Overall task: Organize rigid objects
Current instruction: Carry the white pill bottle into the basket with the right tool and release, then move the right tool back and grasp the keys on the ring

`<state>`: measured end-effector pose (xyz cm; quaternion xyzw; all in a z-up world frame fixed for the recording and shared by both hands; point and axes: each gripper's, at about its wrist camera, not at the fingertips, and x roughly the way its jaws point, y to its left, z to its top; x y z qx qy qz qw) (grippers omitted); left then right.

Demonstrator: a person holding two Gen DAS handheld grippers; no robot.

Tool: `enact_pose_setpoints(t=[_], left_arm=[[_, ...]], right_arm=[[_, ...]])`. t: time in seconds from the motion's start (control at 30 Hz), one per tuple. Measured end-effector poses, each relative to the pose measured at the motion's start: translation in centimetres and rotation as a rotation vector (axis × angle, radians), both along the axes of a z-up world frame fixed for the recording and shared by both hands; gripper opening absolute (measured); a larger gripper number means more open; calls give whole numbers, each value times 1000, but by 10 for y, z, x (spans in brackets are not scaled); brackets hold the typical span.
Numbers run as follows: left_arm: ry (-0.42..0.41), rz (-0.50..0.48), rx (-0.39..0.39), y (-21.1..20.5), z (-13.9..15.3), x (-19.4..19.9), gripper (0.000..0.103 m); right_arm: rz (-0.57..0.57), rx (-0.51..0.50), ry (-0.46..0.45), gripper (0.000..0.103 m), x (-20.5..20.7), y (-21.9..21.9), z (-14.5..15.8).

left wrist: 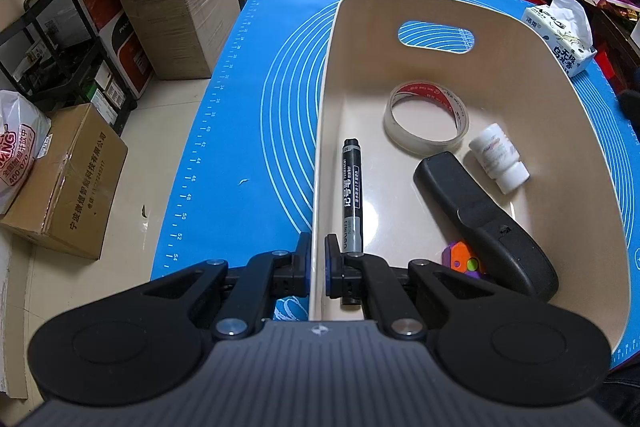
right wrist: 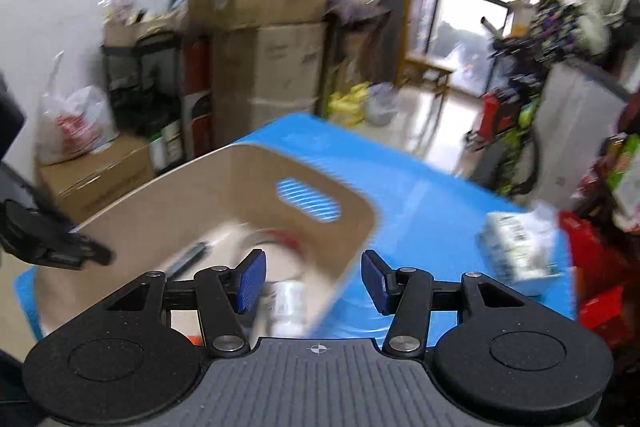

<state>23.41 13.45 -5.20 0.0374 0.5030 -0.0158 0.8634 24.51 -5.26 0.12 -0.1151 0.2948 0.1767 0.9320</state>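
Inside beige bin (left wrist: pixel 400 11), "marker" pen (left wrist: pixel 352 187), left hand-held gripper (left wrist: pixel 318 259) pinching bin wall, right hand-held gripper (right wrist: pixel 313 279) spread

left gripper (left wrist: pixel 318 259): black linkage arms, silver screws, ribbed grey body, crosshair mark
right gripper (right wrist: pixel 313 281): same build, blue ridged pads (right wrist: pixel 251 281)

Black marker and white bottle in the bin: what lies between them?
In the left wrist view, the tape roll and the black remote's far end lie between the marker and the bottle.
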Motion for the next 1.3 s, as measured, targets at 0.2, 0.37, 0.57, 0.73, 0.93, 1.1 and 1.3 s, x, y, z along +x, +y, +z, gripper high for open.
enact_pose_setpoints(t=[0.2, 0.37, 0.57, 0.73, 0.93, 1.1, 1.3], left_arm=[[0, 2, 2, 1, 1, 0, 7], [0, 3, 7, 2, 1, 1, 7], [-1, 0, 8, 3, 1, 1, 7], [-1, 1, 9, 2, 1, 1, 7], [-1, 1, 10, 2, 1, 1, 7], [-1, 1, 10, 2, 1, 0, 7], [-1, 1, 10, 1, 1, 0, 7]], right_arm=[[-95, -55, 8, 63, 7, -49, -17], [-108, -120, 59, 62, 9, -60, -59], [-92, -211, 91, 58, 5, -57, -98], [-56, -304, 92, 54, -2, -50, -120], [-24, -390, 82, 52, -4, -44, -139], [-11, -467, 30, 51, -7, -40, -151], [-29, -585, -61, 41, -10, -34, -161]])
